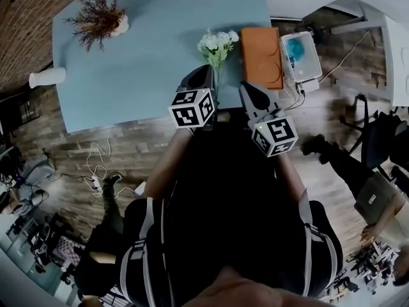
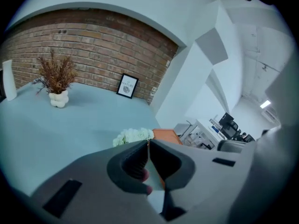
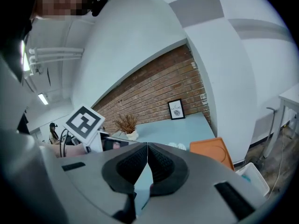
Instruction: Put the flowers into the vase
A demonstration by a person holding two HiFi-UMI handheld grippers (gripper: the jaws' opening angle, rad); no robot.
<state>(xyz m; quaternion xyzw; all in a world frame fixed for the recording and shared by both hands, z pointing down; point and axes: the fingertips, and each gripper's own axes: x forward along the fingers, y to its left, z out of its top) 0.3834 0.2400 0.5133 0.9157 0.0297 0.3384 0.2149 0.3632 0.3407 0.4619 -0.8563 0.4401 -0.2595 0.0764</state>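
Observation:
White flowers (image 1: pixel 217 41) on a green stem lie near the front edge of the blue table (image 1: pixel 153 50). In the left gripper view the white flowers (image 2: pixel 133 135) show just past the jaw tips. My left gripper (image 1: pixel 203 70) hovers close on the stem's left, and its jaws meet with nothing seen between them (image 2: pixel 148 143). My right gripper (image 1: pixel 246 88) is on the stem's right, over the table edge, also shut and empty (image 3: pixel 147 145). A plain white vase (image 1: pixel 47 77) stands at the table's far left edge, far from both grippers; it also shows upright in the left gripper view (image 2: pixel 8 80).
A small white pot of dried brown twigs (image 1: pixel 99 19) stands at the back left. An orange board (image 1: pixel 262 56) lies right of the flowers, with a white device (image 1: pixel 300 56) beside it. A framed picture (image 2: pixel 127 86) leans on the brick wall. Cables lie on the floor (image 1: pixel 96 171).

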